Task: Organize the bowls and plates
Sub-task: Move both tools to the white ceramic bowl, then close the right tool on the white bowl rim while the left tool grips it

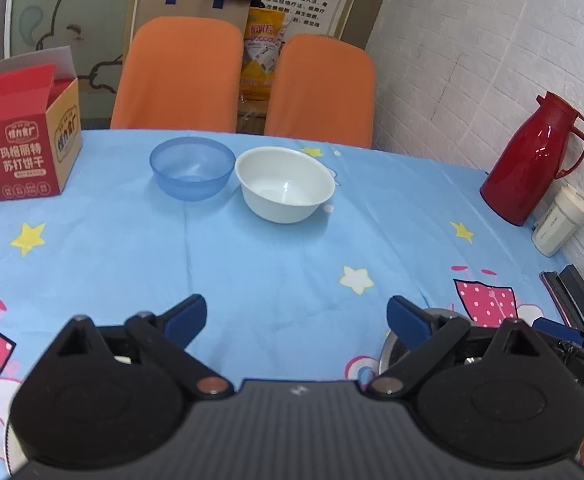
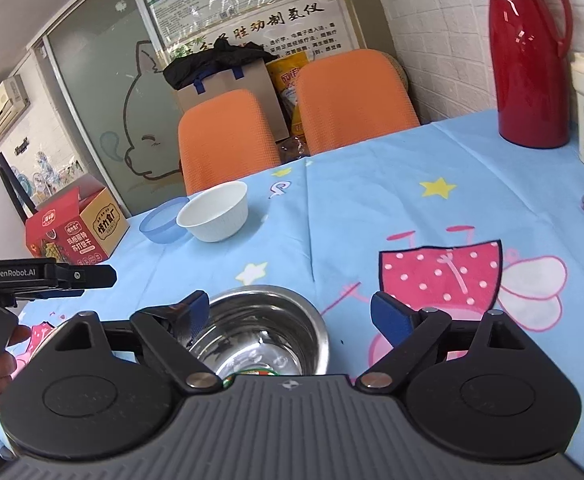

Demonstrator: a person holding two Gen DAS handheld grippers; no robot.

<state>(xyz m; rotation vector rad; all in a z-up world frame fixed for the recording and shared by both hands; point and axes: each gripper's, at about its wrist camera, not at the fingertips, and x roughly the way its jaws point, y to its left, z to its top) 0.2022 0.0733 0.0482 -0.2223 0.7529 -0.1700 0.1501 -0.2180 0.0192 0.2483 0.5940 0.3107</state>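
Observation:
A translucent blue bowl [image 1: 190, 173] and a white bowl [image 1: 286, 184] stand side by side at the far side of the table; both also show in the right wrist view, blue [image 2: 165, 220] and white [image 2: 214, 211]. A steel bowl [image 2: 266, 332] stands upright on the cloth just in front of my right gripper [image 2: 294, 312], whose jaws are wide open with the left fingertip over the bowl's rim. My left gripper [image 1: 296, 320] is open and empty above bare cloth, well short of the two bowls. The steel bowl's rim [image 1: 392, 346] peeks out beside its right finger.
A red biscuit box [image 1: 20, 136] stands at the far left. A red thermos [image 1: 532, 164] and a white cup [image 1: 558, 220] stand by the right wall, with a dark case [image 1: 572, 300] nearer. Two orange chairs [image 1: 248, 84] stand behind the table.

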